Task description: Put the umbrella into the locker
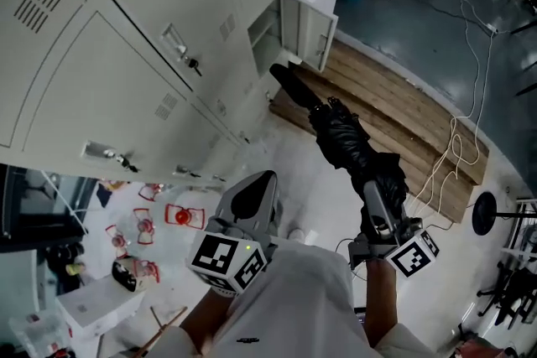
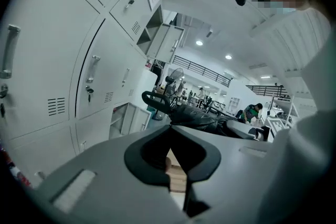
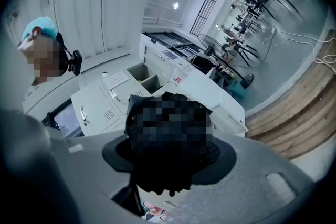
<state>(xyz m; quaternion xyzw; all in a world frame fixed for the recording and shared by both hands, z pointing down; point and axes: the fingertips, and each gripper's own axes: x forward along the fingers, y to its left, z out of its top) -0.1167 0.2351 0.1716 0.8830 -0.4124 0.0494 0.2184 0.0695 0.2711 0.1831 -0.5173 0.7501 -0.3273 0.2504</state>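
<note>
Right gripper point(image 1: 379, 210) is clamped on the umbrella point(image 1: 352, 138), jaws pinching the folded black canopy near its lower end. In the right gripper view a mosaic patch covers most of the bundle, so exactly where the pads bite is hard to say, but dark fabric fills the gap between the jaws. The umbrella juts out ahead of the person, raised off the floor, curved handle point(image 1: 288, 82) leading. It's aimed at the open locker point(image 1: 267, 38), a low compartment in the grey bank, with its door point(image 1: 306, 31) swung wide to the right. From the head view the handle tip sits just short of the opening, not inside. Left gripper point(image 1: 252, 199) hangs beside it on the left, well apart from the umbrella, jaws pressed together at the tips, with only floor showing through the hollow between the pads. A wooden platform point(image 1: 403, 113) runs under the umbrella's line, with a white cable point(image 1: 457, 138) trailing across it
</note>
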